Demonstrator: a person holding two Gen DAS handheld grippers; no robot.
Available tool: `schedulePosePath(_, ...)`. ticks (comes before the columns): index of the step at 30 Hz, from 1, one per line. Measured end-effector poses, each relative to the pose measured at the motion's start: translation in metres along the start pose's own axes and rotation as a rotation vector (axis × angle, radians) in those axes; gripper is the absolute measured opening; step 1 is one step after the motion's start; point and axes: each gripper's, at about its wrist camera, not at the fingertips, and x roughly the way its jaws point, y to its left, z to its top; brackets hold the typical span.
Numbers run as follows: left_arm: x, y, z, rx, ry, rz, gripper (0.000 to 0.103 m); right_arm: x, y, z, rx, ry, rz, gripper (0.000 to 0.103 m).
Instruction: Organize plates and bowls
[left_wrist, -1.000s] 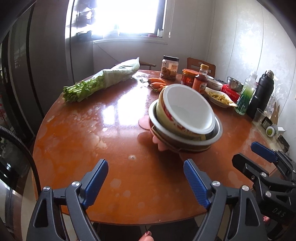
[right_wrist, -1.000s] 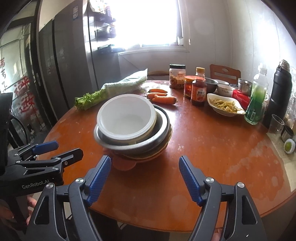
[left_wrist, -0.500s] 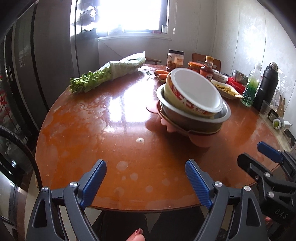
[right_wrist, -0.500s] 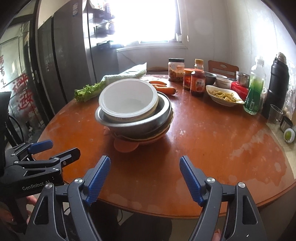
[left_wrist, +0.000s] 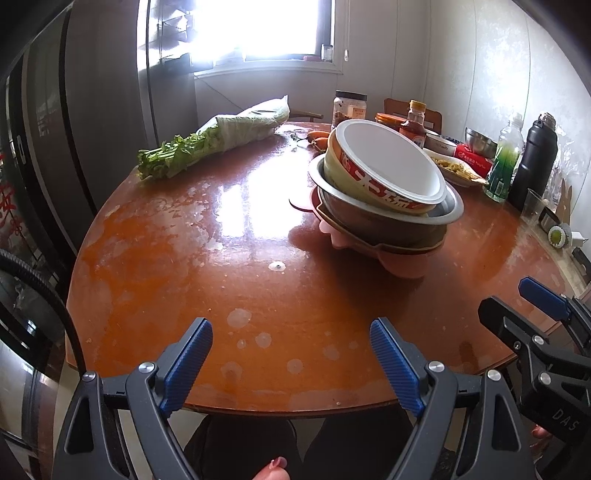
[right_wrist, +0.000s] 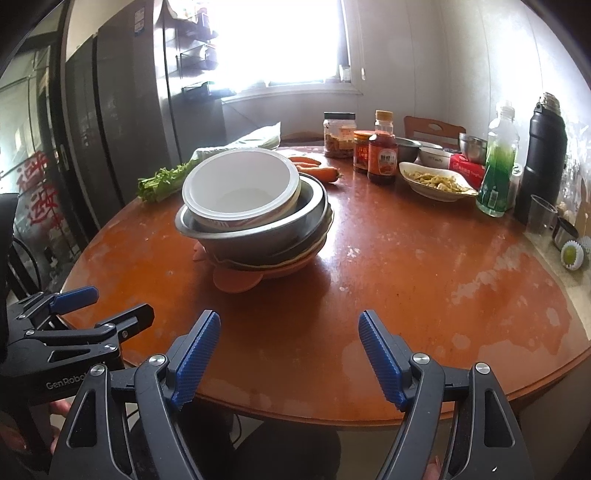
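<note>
The worktop (left_wrist: 177, 266) had receded since a second before, its near edge now in view. The bowl stack (left_wrist: 384, 192) sat at one o'clock, unmoved. Left gripper (left_wrist: 291, 343) and right gripper (right_wrist: 290, 332) jaws gaped empty.

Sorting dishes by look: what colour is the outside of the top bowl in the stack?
The top bowl is cream outside with a red band of white characters, seen best in the left wrist view.

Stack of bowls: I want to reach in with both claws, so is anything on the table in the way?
Nothing visible. Bare table lies between the open right claw, the open left claw and the stack of bowls.
</note>
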Motion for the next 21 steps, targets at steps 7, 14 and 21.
schedulePosePath(7,0.0016,-0.0012,-0.0005,-0.001,0.004,0.007,0.087,0.0008,-0.0002,-0.0014,0.002,0.007,-0.001,0.079)
schedulePosePath(14,0.0018,-0.0021,0.0001,0.004,-0.003,0.014,0.087,-0.0004,-0.0004,-0.0035,0.004,0.010,-0.007,0.079)
schedulePosePath(21,0.0038,-0.0016,-0.0006,0.000,0.006,0.021,0.087,0.0000,-0.0011,-0.0048,0.006,0.016,-0.006,0.079)
